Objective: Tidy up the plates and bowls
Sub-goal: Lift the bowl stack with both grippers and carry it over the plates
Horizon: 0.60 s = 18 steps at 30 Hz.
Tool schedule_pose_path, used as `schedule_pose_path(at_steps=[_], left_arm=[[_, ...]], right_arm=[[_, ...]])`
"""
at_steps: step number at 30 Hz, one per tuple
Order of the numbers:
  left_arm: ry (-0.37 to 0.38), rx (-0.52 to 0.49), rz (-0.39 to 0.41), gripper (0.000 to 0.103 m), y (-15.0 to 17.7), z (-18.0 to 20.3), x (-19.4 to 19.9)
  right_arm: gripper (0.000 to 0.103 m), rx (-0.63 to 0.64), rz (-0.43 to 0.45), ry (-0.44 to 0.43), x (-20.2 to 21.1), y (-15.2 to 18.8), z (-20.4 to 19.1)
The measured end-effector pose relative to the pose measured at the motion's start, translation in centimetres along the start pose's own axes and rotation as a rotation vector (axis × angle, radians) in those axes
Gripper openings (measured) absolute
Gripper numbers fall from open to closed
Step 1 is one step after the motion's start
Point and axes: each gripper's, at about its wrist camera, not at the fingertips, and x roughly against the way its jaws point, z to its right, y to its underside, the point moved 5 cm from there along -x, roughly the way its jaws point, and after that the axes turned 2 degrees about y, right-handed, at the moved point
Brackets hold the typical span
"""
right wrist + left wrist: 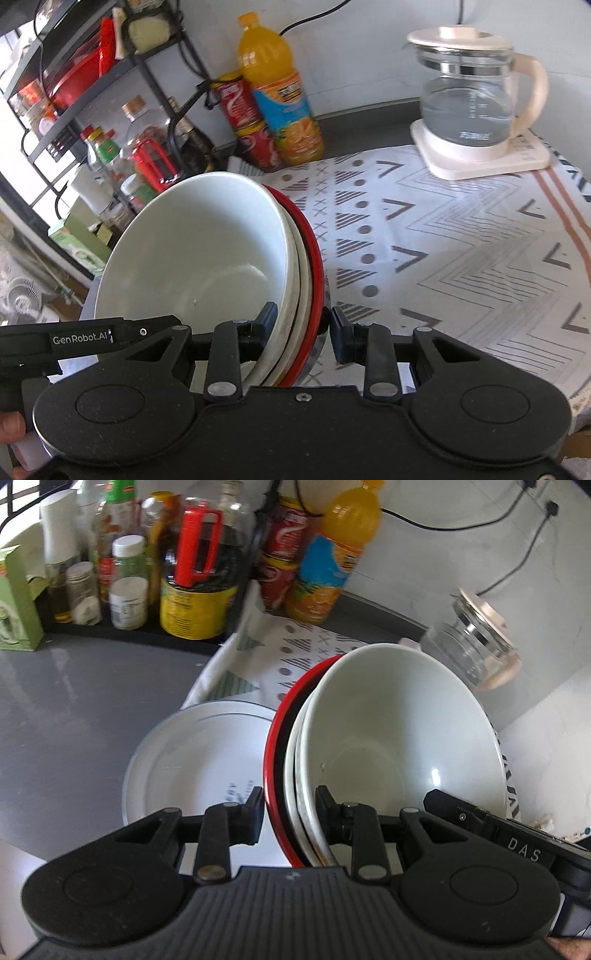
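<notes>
I am carrying a nested stack of bowls (388,746), and both sets of fingers are clamped on its rims from opposite sides: my left gripper (290,814) bites the edge nearest it, with 1 pad against the red outer bowl (275,746) and the other inside the white bowl; my right gripper (301,326) pinches the opposite edge the same way, 1 pad inside the white bowl (192,258) and 1 outside the red rim (314,254). The stack hangs tilted in the air above the patterned cloth (443,240), which covers part of the grey tabletop (74,709). Beside the cloth's edge and just next to the stack lies a white plate (192,760), flat on the tabletop. Beyond the cloth stand an orange juice bottle (277,92) and a glass kettle (472,99) on its base. I judge this the carrying step: the bowls are gathered and need a resting place. Next, both hands must travel together, level the stack, and lower it before either grip loosens, or the bowls could slide apart.
</notes>
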Motion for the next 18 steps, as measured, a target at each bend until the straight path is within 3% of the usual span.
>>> schedule_pose_path(at_steps=[18], left_arm=[[-0.075,0.116,-0.051,0.027,0.4,-6.2,-0.6]], right_arm=[[0.030,0.077,-0.122,-0.037,-4.5,1.0,-4.3]])
